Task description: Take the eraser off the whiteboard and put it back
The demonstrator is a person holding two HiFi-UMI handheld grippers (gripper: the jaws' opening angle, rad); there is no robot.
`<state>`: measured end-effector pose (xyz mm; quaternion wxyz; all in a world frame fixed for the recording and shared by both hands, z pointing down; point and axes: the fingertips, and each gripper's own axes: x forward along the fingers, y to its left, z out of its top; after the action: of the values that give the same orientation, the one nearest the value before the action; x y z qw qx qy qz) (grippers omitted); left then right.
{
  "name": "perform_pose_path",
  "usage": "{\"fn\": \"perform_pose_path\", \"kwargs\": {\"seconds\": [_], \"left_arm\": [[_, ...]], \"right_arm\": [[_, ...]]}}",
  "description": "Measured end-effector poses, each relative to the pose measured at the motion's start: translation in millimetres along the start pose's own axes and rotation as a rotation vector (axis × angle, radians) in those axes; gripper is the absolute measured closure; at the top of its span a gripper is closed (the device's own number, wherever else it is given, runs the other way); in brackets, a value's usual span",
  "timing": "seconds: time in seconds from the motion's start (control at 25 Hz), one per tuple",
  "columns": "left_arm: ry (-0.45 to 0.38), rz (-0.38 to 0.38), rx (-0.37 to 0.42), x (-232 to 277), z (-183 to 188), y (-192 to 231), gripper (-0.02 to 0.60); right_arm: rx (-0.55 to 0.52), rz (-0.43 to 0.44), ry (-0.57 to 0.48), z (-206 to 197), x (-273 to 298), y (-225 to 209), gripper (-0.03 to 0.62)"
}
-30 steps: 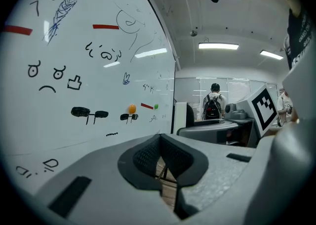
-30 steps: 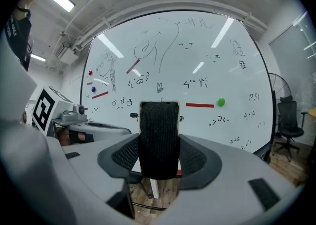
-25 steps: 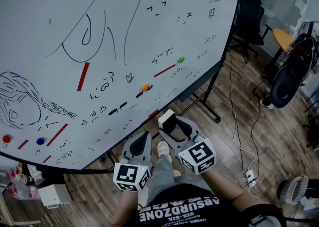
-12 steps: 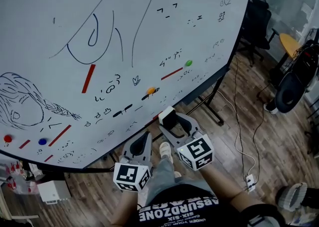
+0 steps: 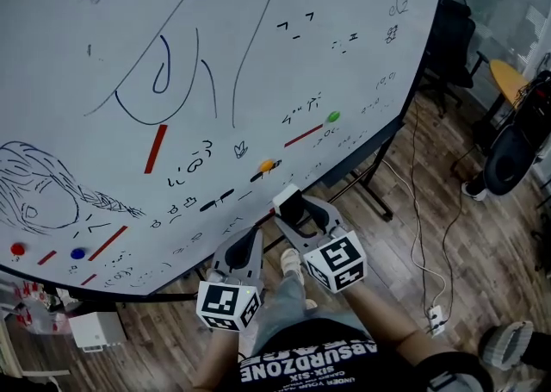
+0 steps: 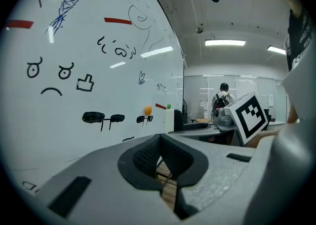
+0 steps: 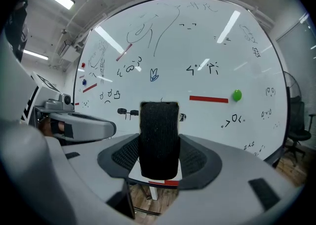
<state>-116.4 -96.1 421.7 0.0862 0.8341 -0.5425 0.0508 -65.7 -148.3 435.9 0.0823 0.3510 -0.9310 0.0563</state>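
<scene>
Right tongs (image 7: 159,150) clamp the eraser (image 7: 159,137) upright, near the whiteboard (image 5: 215,54) at twelve o'clock. Left tongs (image 6: 160,157) are closed and empty. I'd seat it flat before releasing.

Two handheld grippers at the foot of a scribbled whiteboard

The right grey plastic gripper (image 5: 298,216) grips a white-and-black block eraser (image 5: 287,205) between its fingers, close to the lower edge of the large white whiteboard (image 5: 362,3); contact with it cannot be judged. The left grey plastic gripper (image 5: 251,235) sits just beside it, fingers drawn together and empty. The board carries blue and black drawings, a long red magnetic strip (image 5: 156,148), a round green magnet (image 5: 333,115) and a round orange magnet (image 5: 267,165). On the brown wooden plank floor (image 5: 405,209) lies a white power strip (image 5: 436,320).
</scene>
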Motion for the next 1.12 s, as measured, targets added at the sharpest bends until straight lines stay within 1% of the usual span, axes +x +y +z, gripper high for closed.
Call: {"fn": "perform_pose_path", "kwargs": {"seconds": [0.52,1.12], "left_arm": [[0.010,0.056,-0.006,1.8,0.4,19.8,0.575],[0.023,0.094,-0.023,6.3,-2.3,38.5,0.575]], "right_arm": [[0.017,0.039,0.033,-9.5,31.3,-3.4,0.361],[0.033,0.053,0.061,-18.1,60.4,-10.6,0.362]]}}
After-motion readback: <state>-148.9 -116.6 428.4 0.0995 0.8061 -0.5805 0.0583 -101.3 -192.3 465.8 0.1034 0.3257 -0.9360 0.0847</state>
